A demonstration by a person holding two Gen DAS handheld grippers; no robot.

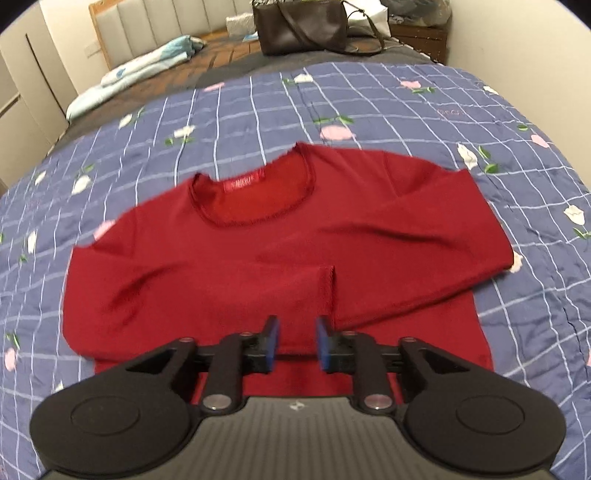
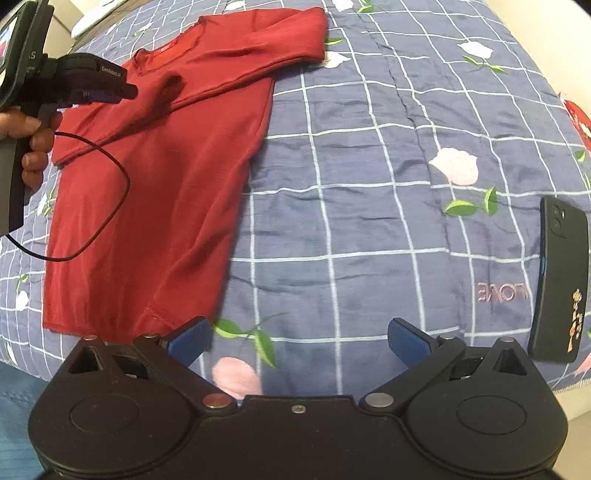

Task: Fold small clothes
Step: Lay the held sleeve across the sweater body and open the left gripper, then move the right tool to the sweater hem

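A dark red long-sleeved shirt (image 1: 221, 266) lies flat on the blue checked floral bedspread (image 1: 424, 110), neckline away from me. Both sleeves are folded in across the chest, and one cuff (image 1: 328, 288) ends just ahead of my left gripper (image 1: 297, 343). That gripper hovers over the shirt's lower middle, narrowly open, with nothing between its blue pads. In the right wrist view the shirt (image 2: 155, 184) lies to the left. My right gripper (image 2: 299, 339) stands wide open over bare bedspread (image 2: 351, 184), beside the shirt's hem corner. The left gripper (image 2: 125, 90), held in a hand (image 2: 33, 147), hangs above the shirt.
A black phone (image 2: 561, 280) lies face down on the bedspread at the right. A dark handbag (image 1: 301, 26) and a folded light blanket (image 1: 140, 70) sit at the head of the bed. A black cable (image 2: 110, 206) loops over the shirt.
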